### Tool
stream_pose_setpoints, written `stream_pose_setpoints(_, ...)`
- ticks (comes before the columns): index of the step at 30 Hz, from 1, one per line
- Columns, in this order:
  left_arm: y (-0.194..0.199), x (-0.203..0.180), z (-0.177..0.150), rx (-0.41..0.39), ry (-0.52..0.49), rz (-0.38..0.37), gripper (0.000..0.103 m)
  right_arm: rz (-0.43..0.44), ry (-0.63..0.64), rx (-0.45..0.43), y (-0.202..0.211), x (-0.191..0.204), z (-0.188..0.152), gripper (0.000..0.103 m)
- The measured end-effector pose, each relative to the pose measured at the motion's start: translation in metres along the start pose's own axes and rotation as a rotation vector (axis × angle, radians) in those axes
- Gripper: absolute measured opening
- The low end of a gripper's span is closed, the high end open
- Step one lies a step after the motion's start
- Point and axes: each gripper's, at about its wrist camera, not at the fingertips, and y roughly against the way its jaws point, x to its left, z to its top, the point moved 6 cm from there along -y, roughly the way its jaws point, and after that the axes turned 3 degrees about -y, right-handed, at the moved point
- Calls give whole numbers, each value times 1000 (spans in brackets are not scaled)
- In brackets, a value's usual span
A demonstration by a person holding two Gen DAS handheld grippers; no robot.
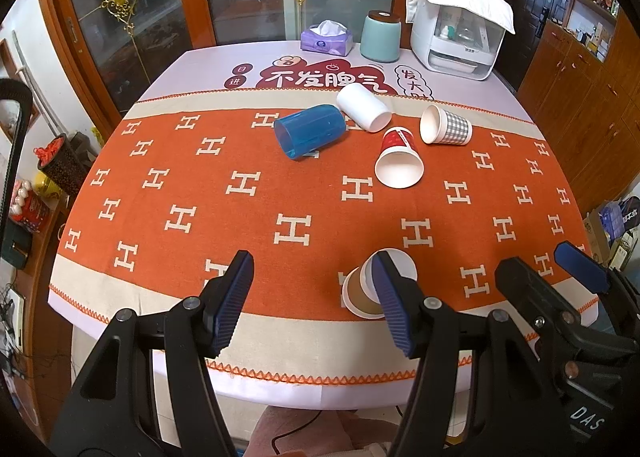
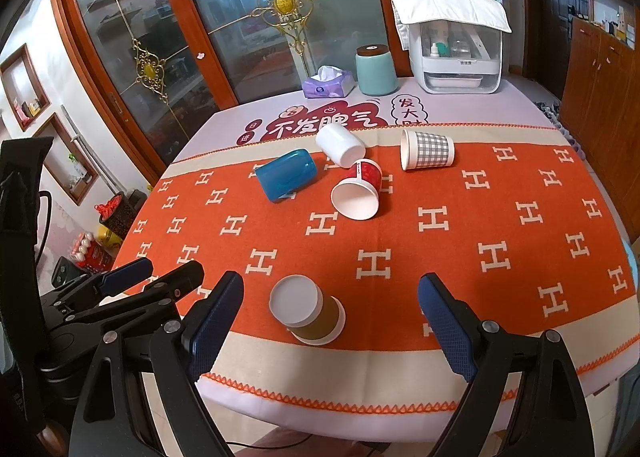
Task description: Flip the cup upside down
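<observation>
A counter point(image 2: 520, 217) covered with an orange cloth patterned in cream H shapes fills both views. At its far edge stand a white appliance point(image 2: 460, 65) with a folded towel on top, a teal canister point(image 2: 376, 71) and a purple tissue box point(image 2: 328, 85).

Four cups lie on their sides in the middle of the cloth: a blue plastic cup point(image 2: 286, 175), a white cup point(image 2: 340, 145) touching a red paper cup point(image 2: 358, 193), and a grey checked paper cup point(image 2: 428, 149) apart to the right.

Near the front edge, a brown paper cup point(image 2: 308, 309) already sits mouth down, its white base facing up.

Both tools hover over the near edge, holding nothing. The right tool point(image 2: 326, 313) has its fingers spread wide on either side of the brown cup without touching it. The left tool point(image 1: 316, 297) is equally wide apart, just left of that cup.

Judging by this, one cup appears finished. The next move probably calls for reaching farther out to a fallen cup, closing on its side wall and turning it rim down.
</observation>
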Motion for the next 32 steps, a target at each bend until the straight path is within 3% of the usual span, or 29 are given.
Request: stream_pose_setpoints(32,0,7,-2,5,-1,3,59,2,-3,4,0,-1,3,90)
